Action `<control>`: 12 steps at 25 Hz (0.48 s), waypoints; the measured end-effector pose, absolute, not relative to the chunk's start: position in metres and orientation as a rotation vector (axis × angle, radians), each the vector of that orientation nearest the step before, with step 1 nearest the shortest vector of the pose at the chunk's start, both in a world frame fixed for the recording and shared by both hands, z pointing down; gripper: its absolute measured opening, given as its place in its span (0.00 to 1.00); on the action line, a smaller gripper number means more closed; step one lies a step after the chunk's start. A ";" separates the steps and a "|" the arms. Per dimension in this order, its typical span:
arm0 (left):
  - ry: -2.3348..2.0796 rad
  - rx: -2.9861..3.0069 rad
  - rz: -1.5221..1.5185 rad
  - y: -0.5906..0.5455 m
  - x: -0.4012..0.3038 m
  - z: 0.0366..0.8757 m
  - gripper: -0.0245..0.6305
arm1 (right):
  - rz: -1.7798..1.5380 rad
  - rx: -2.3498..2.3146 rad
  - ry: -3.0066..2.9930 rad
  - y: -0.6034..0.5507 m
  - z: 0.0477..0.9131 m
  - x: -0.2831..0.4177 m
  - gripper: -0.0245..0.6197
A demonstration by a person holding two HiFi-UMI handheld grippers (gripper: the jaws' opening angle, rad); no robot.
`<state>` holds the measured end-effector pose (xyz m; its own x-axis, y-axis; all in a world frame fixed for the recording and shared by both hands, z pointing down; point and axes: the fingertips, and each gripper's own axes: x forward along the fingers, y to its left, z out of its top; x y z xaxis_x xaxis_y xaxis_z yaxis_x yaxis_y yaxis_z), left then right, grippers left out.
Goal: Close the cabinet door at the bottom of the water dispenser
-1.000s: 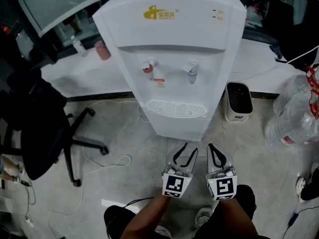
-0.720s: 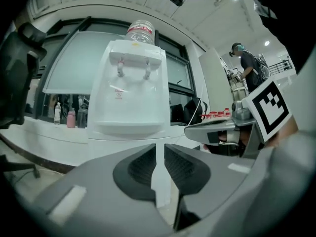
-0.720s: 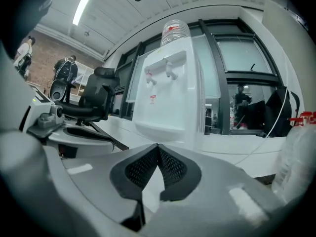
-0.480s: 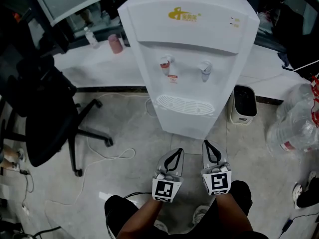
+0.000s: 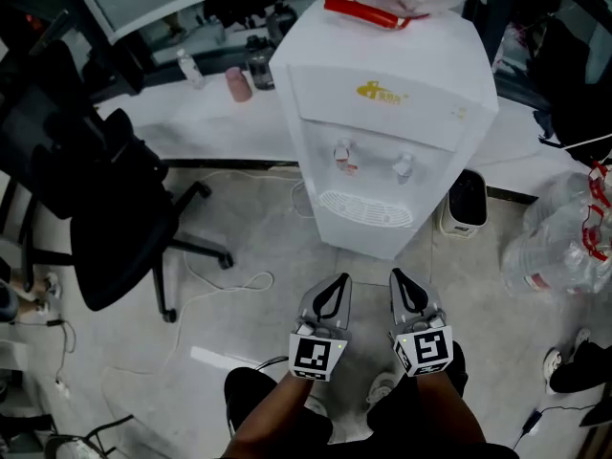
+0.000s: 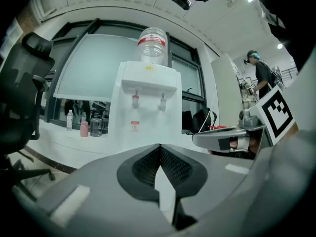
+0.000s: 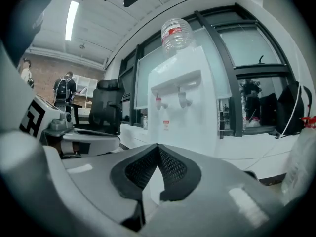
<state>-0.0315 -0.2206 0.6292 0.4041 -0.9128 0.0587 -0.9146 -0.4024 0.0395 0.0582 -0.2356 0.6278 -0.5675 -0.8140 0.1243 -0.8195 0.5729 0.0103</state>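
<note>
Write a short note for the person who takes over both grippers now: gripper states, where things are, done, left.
Left gripper: jaws shut, empty. Right gripper: jaws shut, empty. Both are side by side above the floor, in front of the tall white plastic water dispenser, not touching it.
Done: the head view shows no door standing open at its base, so the cabinet door looks closed.
Left: confirm from lower down; the gripper views hide the base.
</note>
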 end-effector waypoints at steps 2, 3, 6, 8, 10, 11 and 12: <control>-1.628 2.534 0.061 -0.211 -0.035 0.593 0.06 | 0.109 1.365 -2.676 -0.224 0.584 0.053 0.04; -1.609 2.521 0.073 -0.205 -0.037 0.572 0.06 | 0.119 1.347 -2.670 -0.218 0.560 0.051 0.04; -1.591 2.502 0.109 -0.188 -0.040 0.500 0.06 | 0.134 1.286 -2.664 -0.198 0.483 0.045 0.04; -1.595 2.495 0.134 -0.180 -0.042 0.449 0.06 | 0.122 1.244 -2.671 -0.188 0.429 0.040 0.04; -1.599 2.487 0.156 -0.170 -0.044 0.399 0.06 | 0.116 1.214 -2.681 -0.178 0.377 0.036 0.04; -1.600 2.484 0.162 -0.164 -0.044 0.376 0.06 | 0.117 1.200 -2.686 -0.172 0.353 0.034 0.04; -1.598 2.480 0.167 -0.157 -0.043 0.354 0.06 | 0.109 1.182 -2.688 -0.166 0.329 0.034 0.04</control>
<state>-0.0432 -0.1568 0.3537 0.4135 -0.8895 0.1945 -0.9105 -0.4026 0.0949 0.0340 -0.1657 0.3293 -0.6593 -0.7208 0.2139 -0.7358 0.6770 0.0138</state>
